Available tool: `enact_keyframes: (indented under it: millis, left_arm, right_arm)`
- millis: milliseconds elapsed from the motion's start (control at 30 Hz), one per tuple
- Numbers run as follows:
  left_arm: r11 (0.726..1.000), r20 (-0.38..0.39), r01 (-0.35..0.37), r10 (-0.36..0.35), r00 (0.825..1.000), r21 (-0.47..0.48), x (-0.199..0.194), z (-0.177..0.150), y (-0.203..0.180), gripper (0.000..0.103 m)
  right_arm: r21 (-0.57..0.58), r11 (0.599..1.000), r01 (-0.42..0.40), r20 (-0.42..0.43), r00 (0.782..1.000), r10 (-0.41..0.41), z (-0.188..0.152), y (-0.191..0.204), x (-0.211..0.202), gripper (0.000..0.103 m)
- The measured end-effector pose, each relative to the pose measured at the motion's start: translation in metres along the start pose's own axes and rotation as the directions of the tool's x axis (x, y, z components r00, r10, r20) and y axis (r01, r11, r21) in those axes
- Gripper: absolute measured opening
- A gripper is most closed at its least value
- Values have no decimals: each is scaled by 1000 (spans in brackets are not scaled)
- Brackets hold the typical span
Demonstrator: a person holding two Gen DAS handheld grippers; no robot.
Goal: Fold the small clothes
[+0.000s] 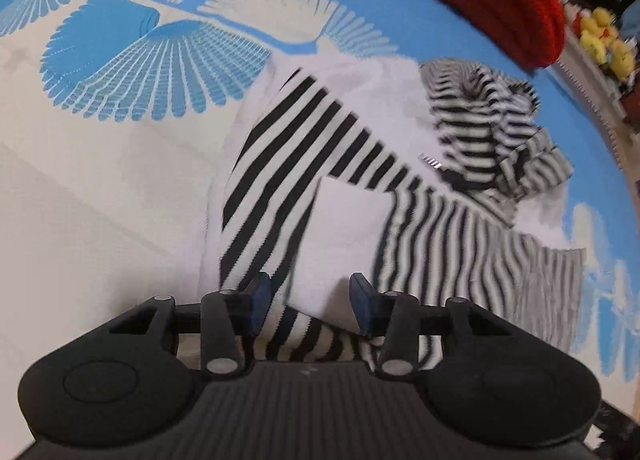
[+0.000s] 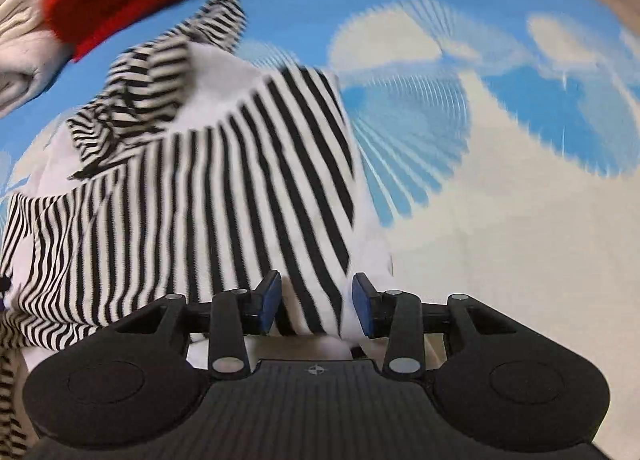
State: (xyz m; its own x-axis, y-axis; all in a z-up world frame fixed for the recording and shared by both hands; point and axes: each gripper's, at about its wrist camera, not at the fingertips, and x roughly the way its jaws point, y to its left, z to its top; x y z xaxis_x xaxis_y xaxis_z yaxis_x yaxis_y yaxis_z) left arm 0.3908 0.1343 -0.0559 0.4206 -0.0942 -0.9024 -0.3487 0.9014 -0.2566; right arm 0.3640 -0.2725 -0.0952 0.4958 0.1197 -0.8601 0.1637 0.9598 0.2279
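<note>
with both sets of jaws parted over cloth, the left gripper (image 1: 310, 298) and right gripper (image 2: 316, 298) straddle the near hem of the striped garment (image 1: 280, 164), low centre in each view, pads not pressing. it lies rumpled on the blue patterned mat (image 1: 120, 60); closing now might pinch only one layer and skew the fold.

Both wrist views look steeply down, close over one striped garment (image 1: 304, 164).
</note>
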Motion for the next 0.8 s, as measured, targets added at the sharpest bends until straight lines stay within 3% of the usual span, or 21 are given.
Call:
enact_keyframes:
  millis: [100,200,367,433,500,600,667,733,800]
  left_arm:
    - [1000,-4,-19,19,1000,11,6,-2,-4,48]
    - [999,24,-14,13,1000,52,0,-2,-13,7]
    - [999,150,3,-10,989,52,-41,-4,-18,6]
    - [999,176,-20,12,984,45,-53,-7,-17,6]
    - [999,138,-37,33,990,25,-49,-9,-12,7]
    - [999,15,-31,31,999,4,-28,-8,-8,9]
    - [999,58,-42,44,997,-30,-33,-6,-4,10]
    - [1000,107,-30,30,994,1,-40,-2,-10,10]
    - [998,130,-28,20,991,59,-43,-1,-19,13]
  right_arm:
    - [11,1000,16,-3,1000,-16,2,-6,3,42]
    - [14,1000,20,-9,1000,-20,3,-7,3,42]
    - [3,999,39,-4,999,-39,2,-3,-1,42]
    - [-12,999,51,-2,999,-51,2,0,1,42]
    - [-18,997,71,-3,997,-71,1,0,4,42]
    - [-17,994,105,-2,994,-105,0,-2,5,42]
    - [-1,994,110,-2,994,-110,1,-4,5,41]
    - [26,993,115,12,993,-115,2,-5,0,40]
    - [45,994,97,80,992,-101,5,-2,-13,37]
